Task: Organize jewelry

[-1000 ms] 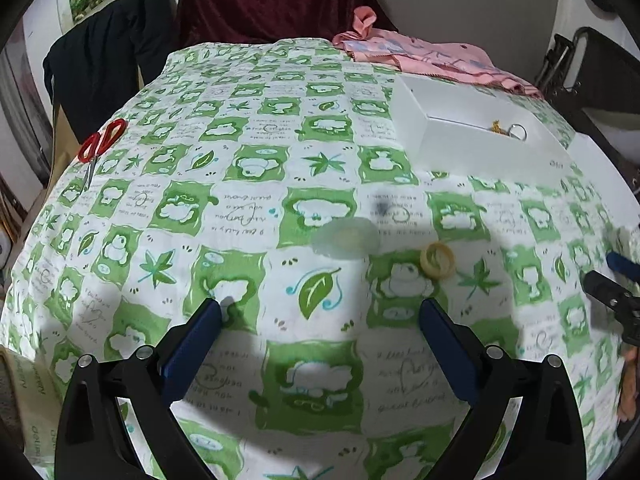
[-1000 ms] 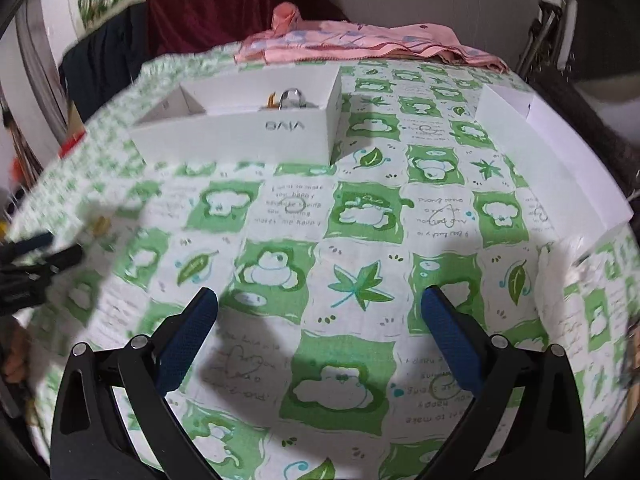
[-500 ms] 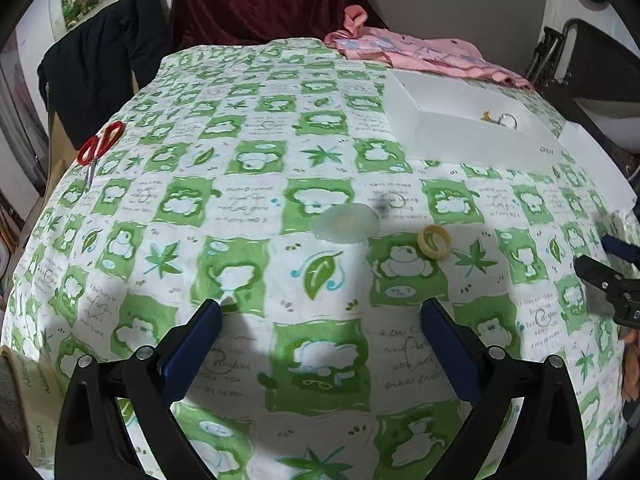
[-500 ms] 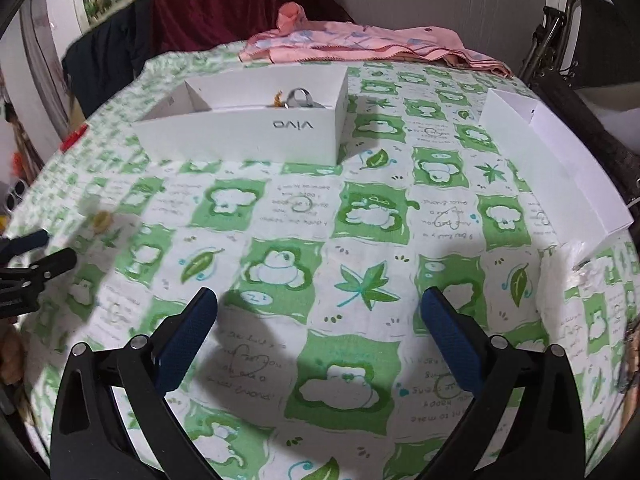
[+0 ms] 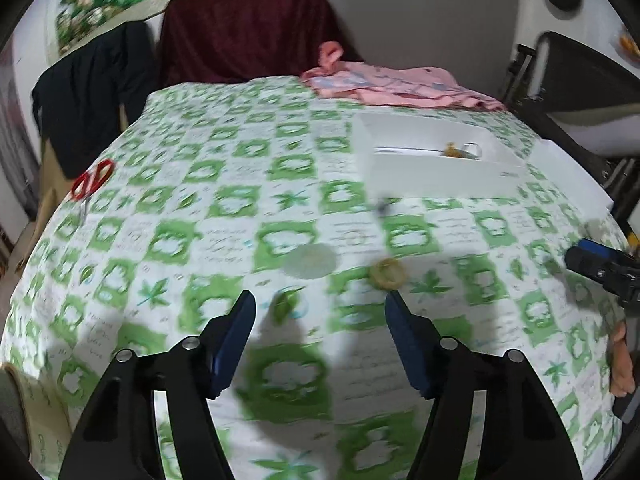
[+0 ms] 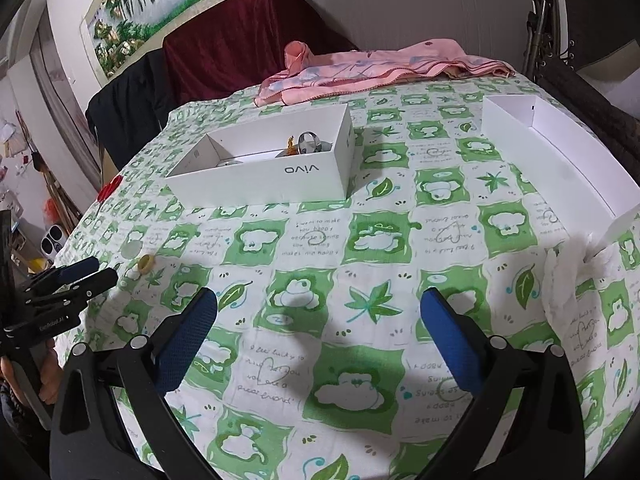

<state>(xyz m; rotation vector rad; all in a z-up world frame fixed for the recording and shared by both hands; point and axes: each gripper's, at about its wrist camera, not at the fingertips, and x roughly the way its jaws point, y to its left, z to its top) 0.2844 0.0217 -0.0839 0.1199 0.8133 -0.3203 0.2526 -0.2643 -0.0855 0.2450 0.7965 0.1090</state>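
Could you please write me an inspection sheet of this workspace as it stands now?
Surface: green-and-white printed cloth covers the table.
Job's things: open white vivo box holds a silver ring and a small gold piece; yellow ring and pale translucent disc lie loose on the cloth; a second white box stands at the right.
Clutter: red scissors near the left edge; pink cloth at the far edge; crumpled white tissue.
Grippers: left gripper open, empty, short of the yellow ring; right gripper open, empty.
Cables: nothing seen.
Surroundings: maroon cloth, dark garment, landscape picture.
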